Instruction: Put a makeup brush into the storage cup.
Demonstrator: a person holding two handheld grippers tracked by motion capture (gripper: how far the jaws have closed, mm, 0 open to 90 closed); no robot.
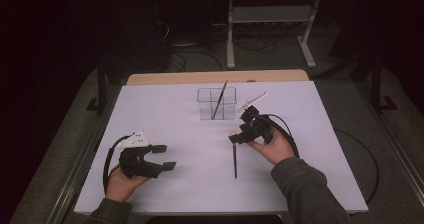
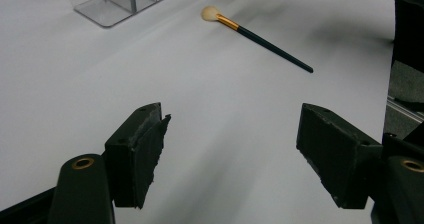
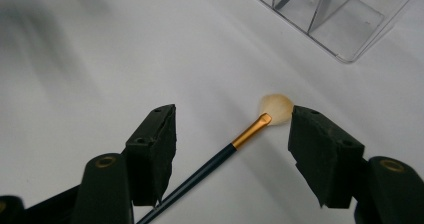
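The brush [image 3: 235,144] is a slim make-up brush with a long dark, nearly black handle, a short gold-coloured metal collar and a small rounded tuft of pale cream bristles at the tip. It lies flat on the white table [image 1: 165,114], near the middle and a little toward the person's right, with its tuft pointing toward the clear plastic holder [image 1: 216,104] at the back of the table and its handle end toward the person. The right gripper [image 3: 232,149] hangs over the bristle end; its jaws stand apart on either side of the brush, the collar and upper handle lying between them with a gap on each side, and one jaw sits just beside the tuft. The pads do not press on it. The left gripper [image 2: 232,154] is held low over bare table on the person's left, well apart from the brush, its jaws spread wide with nothing between them. Counted: one brush on the table, one clear holder with dividers, one thin dark stick-like item leaning inside that holder, two grippers and two hands.
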